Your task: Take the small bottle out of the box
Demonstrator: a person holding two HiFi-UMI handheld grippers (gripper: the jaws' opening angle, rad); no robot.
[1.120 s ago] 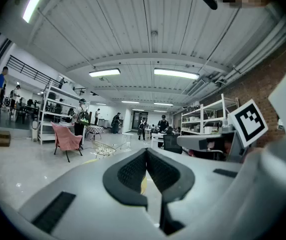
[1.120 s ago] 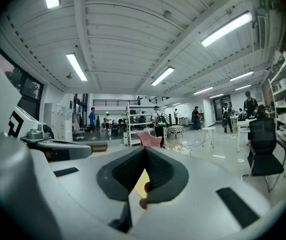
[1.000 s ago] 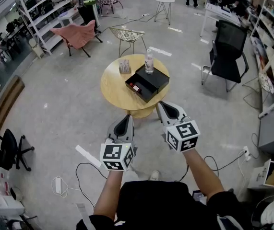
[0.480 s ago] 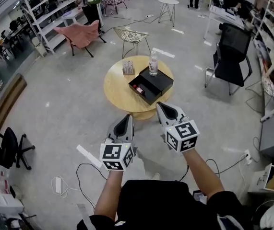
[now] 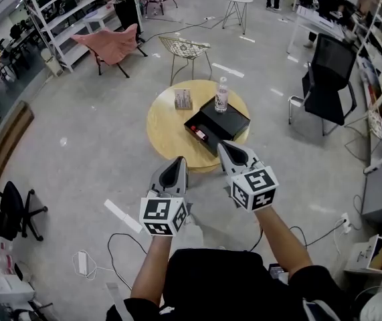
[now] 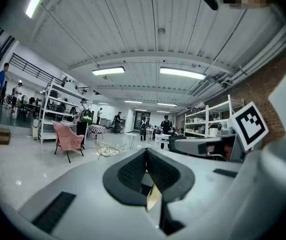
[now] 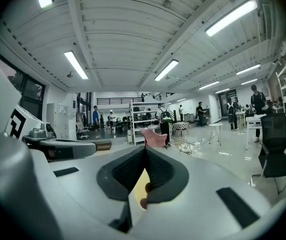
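A round wooden table [image 5: 165, 124] stands ahead of me on the grey floor. On it lies an open black box [image 5: 225, 119]; a small red and white bottle [image 5: 201, 135] lies in its near half. A clear water bottle [image 5: 222, 95] stands upright on the box's far part. My left gripper [image 5: 180, 160] is held in front of me, short of the table, shut and empty. My right gripper [image 5: 223, 145] is beside it, its tips just over the table's near edge in the head view, also shut with nothing in it. Both gripper views [image 6: 146, 151] [image 7: 145, 149] point out across the room.
A small printed card [image 5: 183, 99] stands on the table's far left. A wire chair [image 5: 185, 49] and a pink chair [image 5: 110, 45] are beyond the table, a black office chair [image 5: 329, 72] to the right. Shelves [image 5: 57, 12] line the left; cables [image 5: 120, 243] lie by my feet.
The table and box have drifted rightward and slightly nearer in the head view as the person walks up. Both grippers keep their pose and stay shut.
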